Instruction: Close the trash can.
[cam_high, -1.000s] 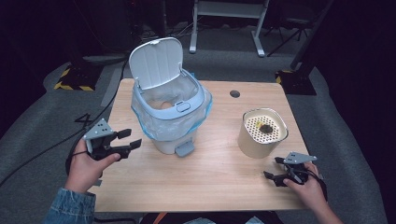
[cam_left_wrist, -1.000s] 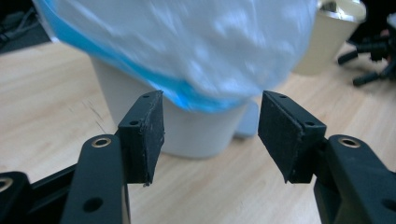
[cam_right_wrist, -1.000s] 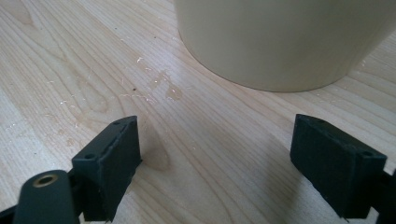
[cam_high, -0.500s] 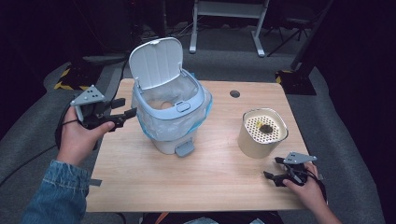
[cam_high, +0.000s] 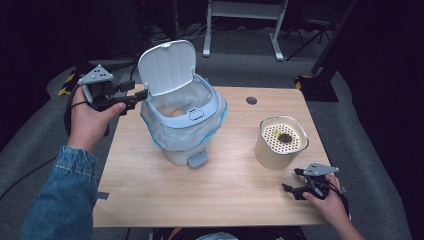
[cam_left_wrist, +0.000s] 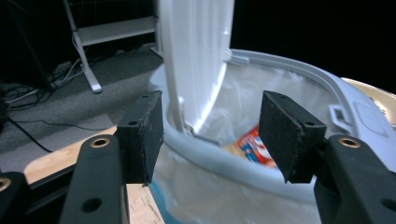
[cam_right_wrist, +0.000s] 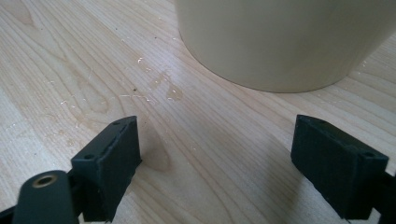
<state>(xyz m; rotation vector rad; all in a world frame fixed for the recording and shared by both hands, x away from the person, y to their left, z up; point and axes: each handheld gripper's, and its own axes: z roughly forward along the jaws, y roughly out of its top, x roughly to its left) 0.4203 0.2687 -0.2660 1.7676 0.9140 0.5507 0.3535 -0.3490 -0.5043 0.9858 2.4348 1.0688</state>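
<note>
The left tool (cam_high: 134, 97) hangs in the air at the rear left of the pedal bin (cam_high: 182, 125), jaws apart and gripping nothing, pointing at the edge of the raised lid (cam_high: 166, 66). In the left gripper view that lid (cam_left_wrist: 198, 60) stands upright between the two pads, not touched. The bin sits on the left half of the surface (cam_high: 220, 195), lined with a clear bag; something orange, perhaps a wrapper (cam_left_wrist: 254, 148), lies inside. The right tool (cam_high: 295, 184) rests open on the surface just beside the cream canister (cam_high: 281, 142).
</note>
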